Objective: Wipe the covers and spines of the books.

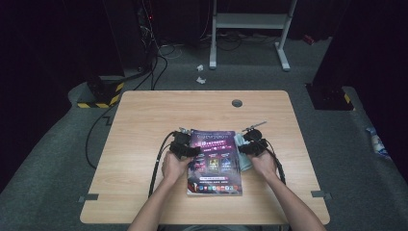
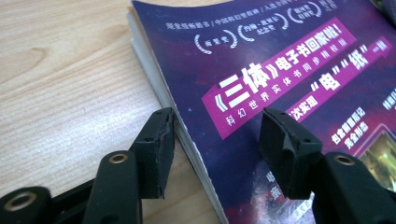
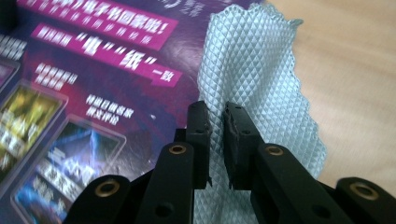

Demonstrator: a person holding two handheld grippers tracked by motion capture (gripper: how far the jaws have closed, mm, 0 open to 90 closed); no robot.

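A magazine (image 1: 215, 161) with a purple cover lies flat on the wooden table (image 1: 144, 120), near its front edge. My left gripper (image 1: 192, 150) is at the magazine's left edge. In the left gripper view its jaws (image 2: 217, 119) stand open: one pad is beside the page edge and the other is over the cover (image 2: 280, 70). A light blue, diamond-textured cloth (image 3: 252, 60) rests on the magazine's right side (image 3: 93, 70) and partly on the table. My right gripper (image 3: 215, 109) is shut on a fold of this cloth (image 1: 242, 161), and it sits at the magazine's right edge (image 1: 244, 147).
A round cable hole (image 1: 236, 103) sits near the table's far edge. On the carpet beyond are a white stand frame (image 1: 250, 29), crumpled paper bits (image 1: 200, 72), cables and a black-and-yellow striped base (image 1: 98, 94). Bare tabletop surrounds the magazine.
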